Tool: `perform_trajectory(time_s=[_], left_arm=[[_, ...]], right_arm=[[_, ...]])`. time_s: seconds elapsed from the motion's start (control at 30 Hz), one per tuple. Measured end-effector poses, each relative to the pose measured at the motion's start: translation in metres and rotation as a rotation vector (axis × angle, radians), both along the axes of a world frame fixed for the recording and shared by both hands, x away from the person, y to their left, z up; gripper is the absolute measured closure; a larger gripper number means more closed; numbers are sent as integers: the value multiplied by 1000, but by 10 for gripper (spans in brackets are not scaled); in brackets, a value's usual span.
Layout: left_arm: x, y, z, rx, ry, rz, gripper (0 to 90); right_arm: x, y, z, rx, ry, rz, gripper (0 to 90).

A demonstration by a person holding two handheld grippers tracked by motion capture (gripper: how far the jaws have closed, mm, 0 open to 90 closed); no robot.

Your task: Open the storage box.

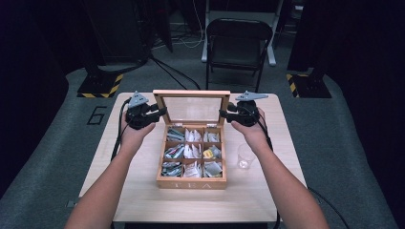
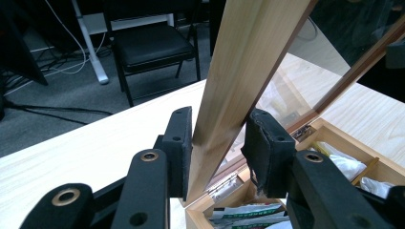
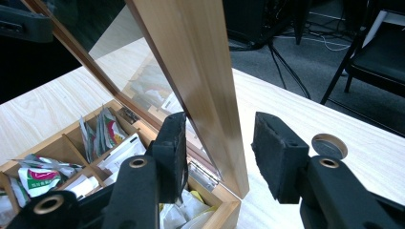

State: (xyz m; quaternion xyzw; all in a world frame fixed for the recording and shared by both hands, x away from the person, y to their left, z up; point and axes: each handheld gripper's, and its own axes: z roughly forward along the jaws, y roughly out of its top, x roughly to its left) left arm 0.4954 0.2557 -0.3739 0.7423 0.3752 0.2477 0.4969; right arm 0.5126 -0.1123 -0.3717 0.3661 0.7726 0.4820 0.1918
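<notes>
My left gripper (image 1: pixel 158 112) reaches in from the left at the raised lid (image 1: pixel 193 109) of the wooden tea box (image 1: pixel 191 183), which sits in the middle of the light wood table (image 1: pixel 143 191). In the left gripper view my two black jaws straddle the lid's (image 2: pixel 239 81) wooden side rail; one pad (image 2: pixel 180 143) lies flat on the wood and the other pad (image 2: pixel 265 145) sits close on the glass side, so I read it as clamped on the lid. My left forearm runs straight up from the near edge, wrist level, with the hand wrapped round the gripper's body.

My right gripper (image 1: pixel 225 114) mirrors it at the lid's right edge. In the right gripper view its jaws stand around the rail (image 3: pixel 200 76): one pad (image 3: pixel 173 152) is near the glass side, and the other pad (image 3: pixel 279 157) is clearly apart from the wood, so it isn't gripping.

The lid stands almost upright on its hinges (image 3: pixel 205 174), and the box's compartments hold tea sachets (image 1: pixel 192 151). A clear plastic cup (image 1: pixel 245 156) stands on the table just right of the box, beside my right wrist.
</notes>
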Motion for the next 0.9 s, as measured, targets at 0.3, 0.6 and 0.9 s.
perform_trajectory(time_s=[0.3, 0.6, 0.9], left_arm=[[2, 1, -1, -2, -3, -4, 633], [4, 1, -2, -7, -4, -9, 632], [6, 0, -5, -4, 13, -6, 620]], right_arm=[[6, 5, -10, -6, 11, 3, 556], [11, 6, -16, -12, 17, 1, 599], [12, 4, -17, -2, 24, 8, 605]])
